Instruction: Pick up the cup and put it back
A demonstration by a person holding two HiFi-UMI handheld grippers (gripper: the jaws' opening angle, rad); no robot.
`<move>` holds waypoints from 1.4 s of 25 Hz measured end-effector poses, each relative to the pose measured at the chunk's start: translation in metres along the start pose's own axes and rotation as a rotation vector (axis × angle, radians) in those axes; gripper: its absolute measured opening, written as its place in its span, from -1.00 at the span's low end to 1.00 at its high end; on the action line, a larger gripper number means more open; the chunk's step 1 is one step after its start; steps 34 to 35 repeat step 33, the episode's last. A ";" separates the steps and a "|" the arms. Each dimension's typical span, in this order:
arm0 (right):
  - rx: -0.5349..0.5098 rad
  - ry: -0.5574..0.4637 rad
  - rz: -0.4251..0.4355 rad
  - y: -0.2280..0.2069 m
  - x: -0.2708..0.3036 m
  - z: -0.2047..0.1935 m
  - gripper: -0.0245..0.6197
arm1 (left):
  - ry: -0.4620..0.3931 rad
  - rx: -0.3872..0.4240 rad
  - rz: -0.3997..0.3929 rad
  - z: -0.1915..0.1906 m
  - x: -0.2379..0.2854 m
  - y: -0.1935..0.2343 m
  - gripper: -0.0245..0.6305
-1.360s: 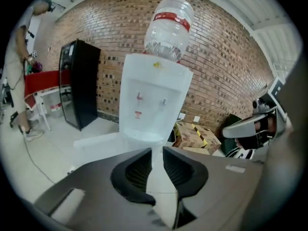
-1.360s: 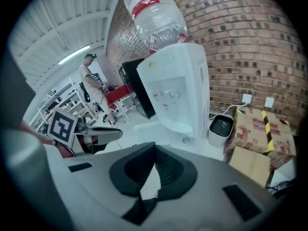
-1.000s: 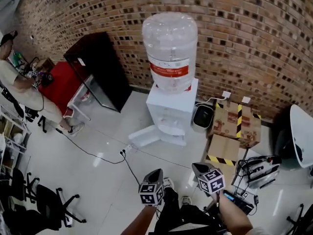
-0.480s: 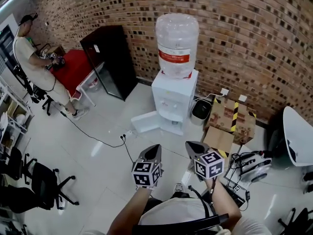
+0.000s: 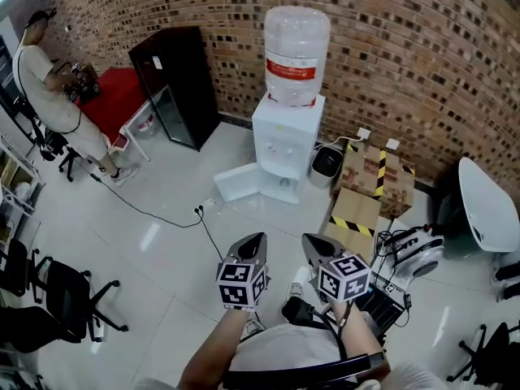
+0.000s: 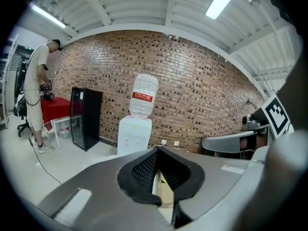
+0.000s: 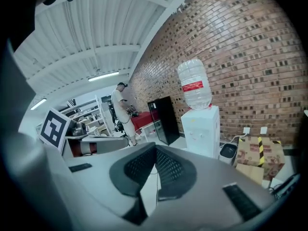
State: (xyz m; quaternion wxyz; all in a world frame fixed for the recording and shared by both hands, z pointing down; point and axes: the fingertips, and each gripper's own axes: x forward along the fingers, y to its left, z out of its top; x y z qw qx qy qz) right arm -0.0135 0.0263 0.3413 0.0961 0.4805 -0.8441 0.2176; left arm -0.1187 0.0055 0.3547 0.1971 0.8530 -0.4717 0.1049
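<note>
Cup: not seen in any view, so position and long axis unknown. Judged likeliest at the dispenser (image 5: 282,140) by the brick wall (image 5: 406,47), which would put it straight ahead of both tools and well apart from them.

Left tool (image 5: 253,240): clenched, pads meeting, nothing between. Right tool (image 5: 312,242): likewise clenched and empty.

Pose: both forearms forward, tools side by side, noses dipped a little below level, aimed at the dispenser. Neither hand clearly nearer.

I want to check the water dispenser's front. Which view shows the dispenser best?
The head view: the water dispenser stands whole and unobstructed, bottle on top, front panel towards the camera. The left gripper view shows it small and distant, its base cut off. The right gripper view shows it from an angle.
</note>
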 end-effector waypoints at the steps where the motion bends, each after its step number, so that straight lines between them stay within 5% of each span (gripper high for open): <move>1: 0.006 0.005 -0.010 0.004 -0.005 -0.007 -0.90 | 0.005 -0.007 -0.007 -0.006 -0.004 -0.002 -0.93; 12: 0.035 0.035 -0.081 0.009 -0.047 -0.050 -0.90 | 0.052 0.006 -0.066 -0.046 -0.044 -0.026 -0.93; 20: -0.035 0.014 -0.057 0.020 -0.037 -0.027 -0.90 | 0.034 0.011 -0.003 -0.037 -0.045 -0.012 -0.93; 35: -0.048 -0.020 -0.088 0.013 -0.044 -0.012 -0.90 | 0.017 0.019 -0.016 -0.019 -0.034 -0.014 -0.93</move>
